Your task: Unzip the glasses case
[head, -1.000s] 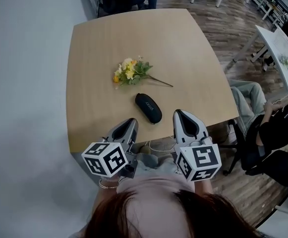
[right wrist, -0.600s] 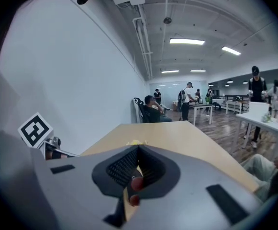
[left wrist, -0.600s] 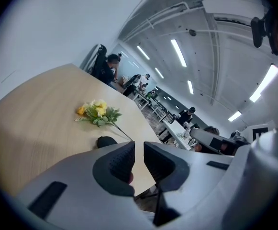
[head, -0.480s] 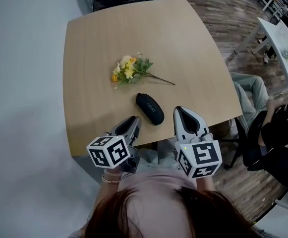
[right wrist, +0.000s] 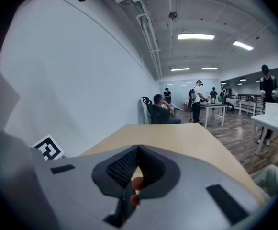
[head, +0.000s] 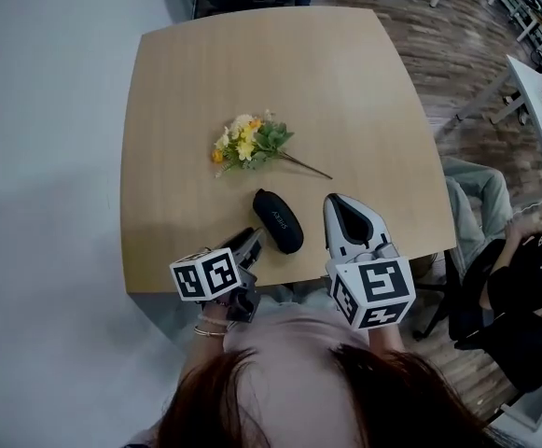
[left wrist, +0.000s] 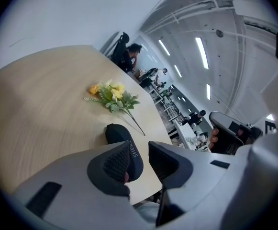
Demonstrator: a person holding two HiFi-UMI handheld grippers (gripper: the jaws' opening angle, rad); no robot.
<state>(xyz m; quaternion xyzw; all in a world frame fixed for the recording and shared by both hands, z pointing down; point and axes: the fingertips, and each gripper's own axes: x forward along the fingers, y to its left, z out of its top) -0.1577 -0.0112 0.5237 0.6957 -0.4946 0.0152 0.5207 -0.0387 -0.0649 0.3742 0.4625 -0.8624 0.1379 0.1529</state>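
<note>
Glasses case (head: pixel 278 220): dark, closed, flat on the bench (head: pixel 345 82) near its front edge. Long axis diagonal in the head view, far end toward the left, near end toward the right. Zip pull not made out in any view.

Left gripper (head: pixel 254 238): just beside the case's near-left flank, apart from it, pointing forward and down. Clearly the nearer of the two. In the left gripper view (left wrist: pixel 139 150), jaws partly spread and just now opening; nothing between them, case (left wrist: pixel 117 132) seen straight ahead through the gap, beyond the tips.

Right gripper (head: pixel 339 202): near the case's right side, a bare strip of bench between. Jaws pressed together, empty (right wrist: pixel 138 152).

Flower sprig (head: pixel 247 141): farther back, well apart.

Judgement: short forward reach for the left, along the diagonal.
</note>
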